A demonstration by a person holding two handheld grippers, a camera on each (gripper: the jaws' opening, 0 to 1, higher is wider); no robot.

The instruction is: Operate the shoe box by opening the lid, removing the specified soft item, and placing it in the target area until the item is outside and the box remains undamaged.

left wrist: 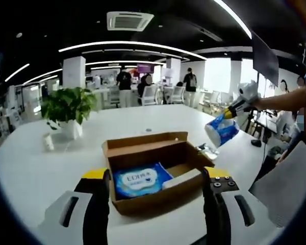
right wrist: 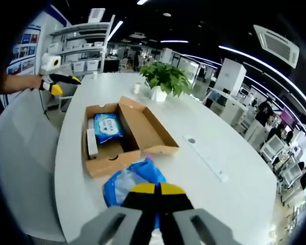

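Hidden: blue plastic pack (right wrist: 134, 185) partly behind right hand-held gripper (right wrist: 157, 190), clenched on it.
Left hand-held gripper (left wrist: 156, 179): released.
Box (left wrist: 148, 168): open brown cardboard, on white bench (left wrist: 35, 173).

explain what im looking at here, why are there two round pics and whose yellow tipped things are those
No robot here: a person holds a hand-held claw in each hand, and each claw carries a fisheye camera looking along its own jaws. The left gripper view looks between the left claw, jaws apart and empty, at an open cardboard shoe box on a white table. Inside lie a blue wipes pack and a white item I can't identify. The right gripper view shows the same box from the other side, with the right claw shut on a blue plastic-wrapped soft pack, held outside the box. A potted plant stands further back on the table.
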